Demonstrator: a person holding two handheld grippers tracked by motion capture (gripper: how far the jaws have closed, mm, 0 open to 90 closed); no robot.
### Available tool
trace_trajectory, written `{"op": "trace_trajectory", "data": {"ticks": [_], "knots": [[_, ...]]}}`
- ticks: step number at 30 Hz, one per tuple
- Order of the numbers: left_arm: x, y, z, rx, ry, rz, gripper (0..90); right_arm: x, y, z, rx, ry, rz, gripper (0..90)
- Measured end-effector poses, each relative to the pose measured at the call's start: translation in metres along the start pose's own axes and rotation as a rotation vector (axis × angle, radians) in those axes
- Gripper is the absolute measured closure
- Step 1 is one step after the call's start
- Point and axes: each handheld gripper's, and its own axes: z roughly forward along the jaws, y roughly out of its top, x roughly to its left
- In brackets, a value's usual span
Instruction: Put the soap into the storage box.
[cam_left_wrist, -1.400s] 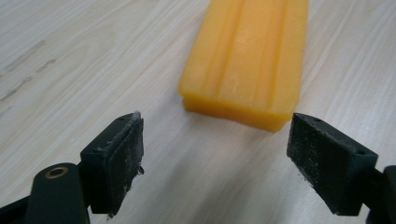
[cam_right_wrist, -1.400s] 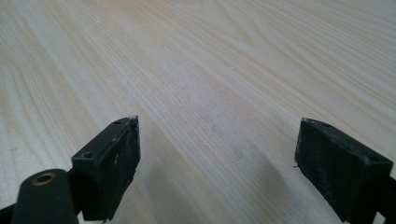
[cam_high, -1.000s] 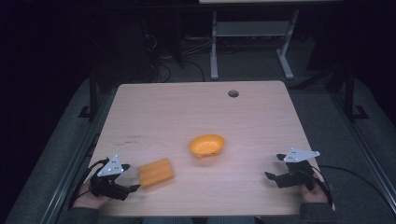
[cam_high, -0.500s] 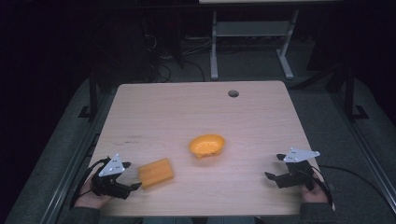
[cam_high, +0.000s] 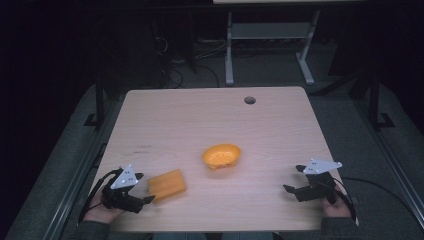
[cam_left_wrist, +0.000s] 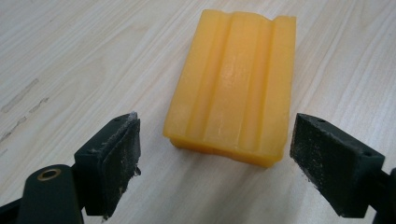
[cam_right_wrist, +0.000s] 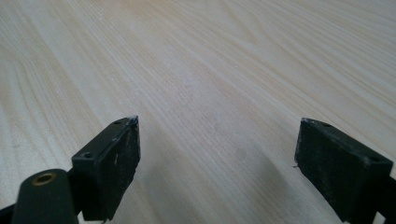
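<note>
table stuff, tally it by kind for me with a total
orange ridged block: 1
orange bowl: 1
handheld grippers: 2, left gripper and right gripper, both open
total: 4

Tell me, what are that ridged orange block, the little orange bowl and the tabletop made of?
The orange block looks like soft foam or rubber: matte, slightly waxy, with rounded moulded ridges. The orange bowl seems plastic, smooth, though too small to be sure. The table looks like pale wood-grain laminate, given its printed-looking streaks.
</note>
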Motion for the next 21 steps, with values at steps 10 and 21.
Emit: {"op": "trace_trajectory", "data": {"ticks": [10,21], "knots": [[0.0,0.005,0.003,-0.003,0.001,0.006,14.2,0.0,0.0,0.0,-0.002,0.003,0.0,13.7],[0.002,0.025,0.013,-0.008,-0.031,0.037,14.7,0.001,0.001,0.001,0.008,0.006,-0.005,13.7]]}}
